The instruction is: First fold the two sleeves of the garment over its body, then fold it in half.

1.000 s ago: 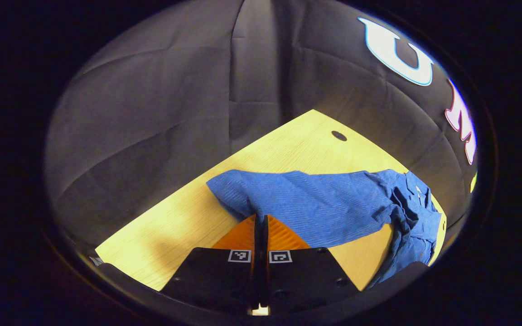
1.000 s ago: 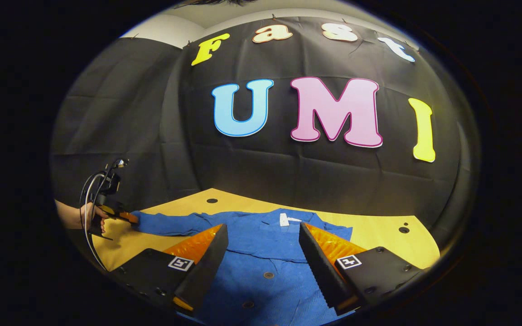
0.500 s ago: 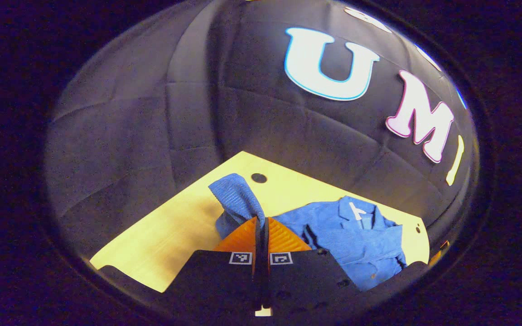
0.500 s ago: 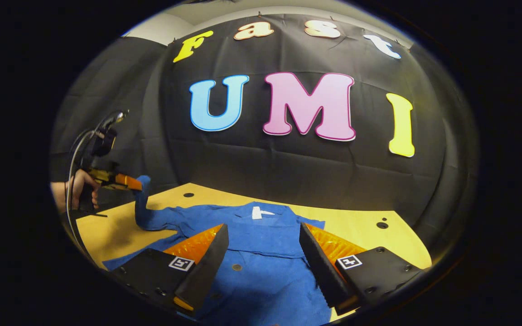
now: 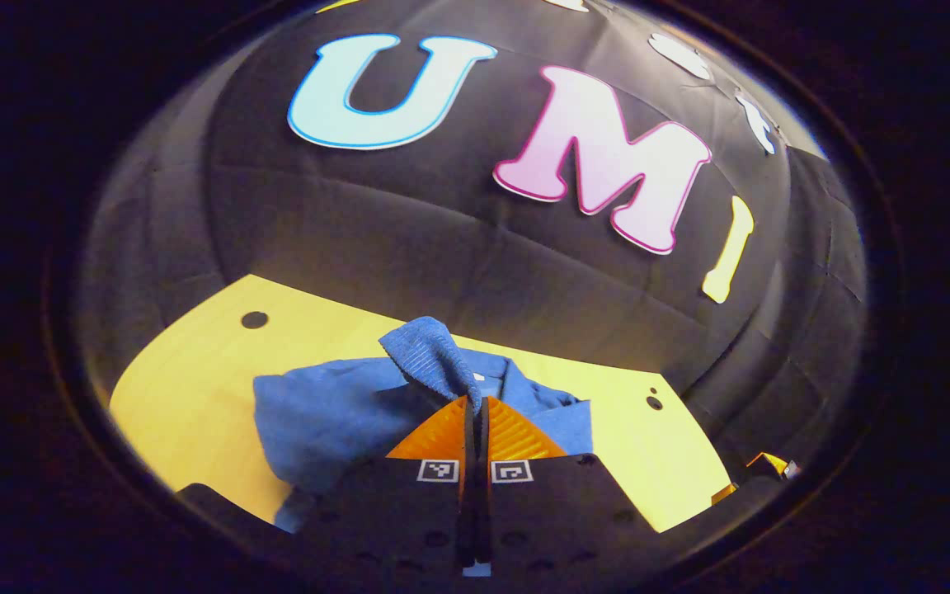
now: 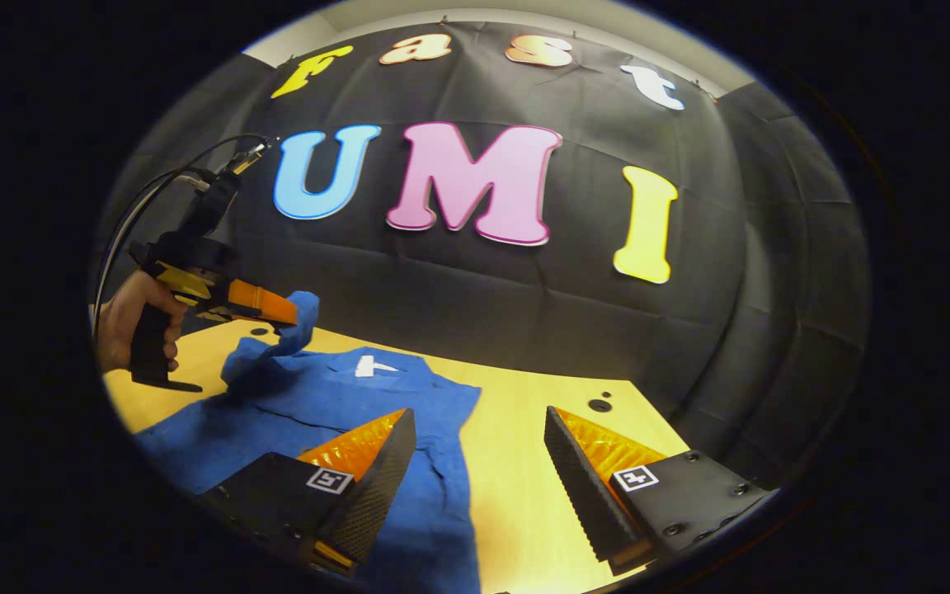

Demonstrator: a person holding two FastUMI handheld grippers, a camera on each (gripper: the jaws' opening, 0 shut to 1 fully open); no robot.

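Two claws work over a blue shirt [image 6: 343, 396] spread on the pale wooden worktop [image 6: 524, 429]. The left claw [image 5: 475, 404] has its orange fingers [image 5: 442, 429] pressed together on the cuff end of one sleeve [image 5: 430, 351], and the cloth stands up just beyond the fingertips. In the right gripper view that same left claw [image 6: 289, 312] sits at the left, raised above the worktop, with a hand [image 6: 124, 318] wrapped round its black grip and a dark cable [image 6: 153, 186] looping up from it. The pinched sleeve [image 6: 277, 338] hangs from its tip down to the shirt's shoulder, above the near-left part of the body.

The shirt lies flat with its collar toward the far wall and a white label [image 6: 372, 365] showing inside the neck. Its body runs from the collar toward the near edge, passing under the right claw's left finger [image 6: 368, 470].

The right claw [image 6: 479, 450] is spread wide with nothing between its fingers, hovering over the shirt's right edge and bare wood. A small round hole [image 6: 599, 405] marks the worktop farther right, and another [image 5: 254, 319] sits at the far left.
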